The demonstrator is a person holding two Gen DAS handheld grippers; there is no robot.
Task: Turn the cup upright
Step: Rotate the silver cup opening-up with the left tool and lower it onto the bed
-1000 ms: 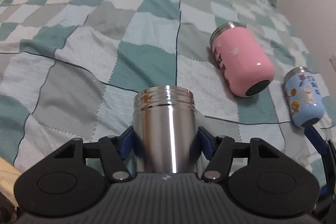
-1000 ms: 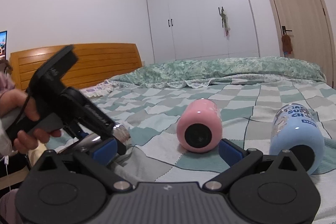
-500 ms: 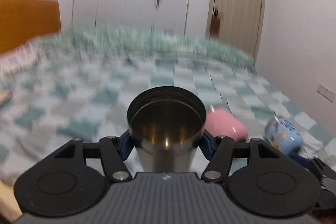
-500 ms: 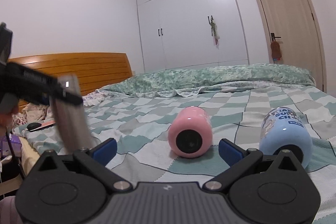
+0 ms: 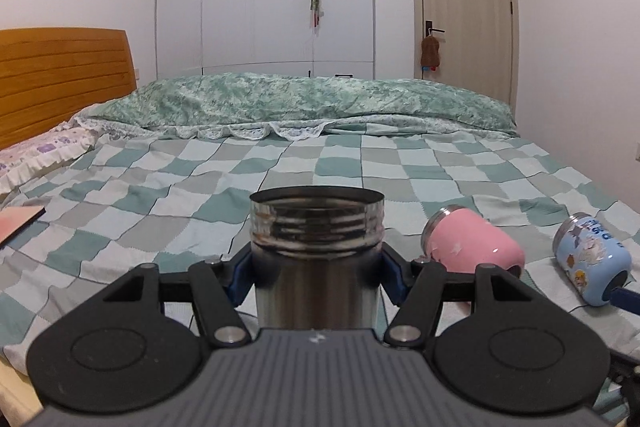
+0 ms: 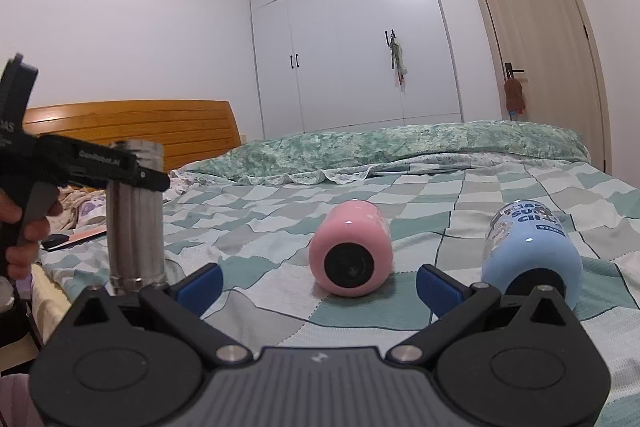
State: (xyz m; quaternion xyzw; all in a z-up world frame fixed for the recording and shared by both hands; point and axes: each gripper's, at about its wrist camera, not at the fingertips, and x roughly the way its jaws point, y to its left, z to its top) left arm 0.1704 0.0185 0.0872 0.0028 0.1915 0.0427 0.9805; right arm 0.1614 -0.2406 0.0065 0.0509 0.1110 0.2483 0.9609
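While the left hand-held gripper (image 5: 316, 263) clamps it, the shiny steel cup (image 5: 316, 243) stands upright; right hand-held gripper (image 6: 318, 285) spread

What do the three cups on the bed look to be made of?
The silver cup in the left tongs looks like bare polished steel, with mirror reflections and a threaded rim. The pink cup and the blue cup look like metal under glossy paint; bare metal shows at the pink one's rim, and the blue one carries cartoon prints.
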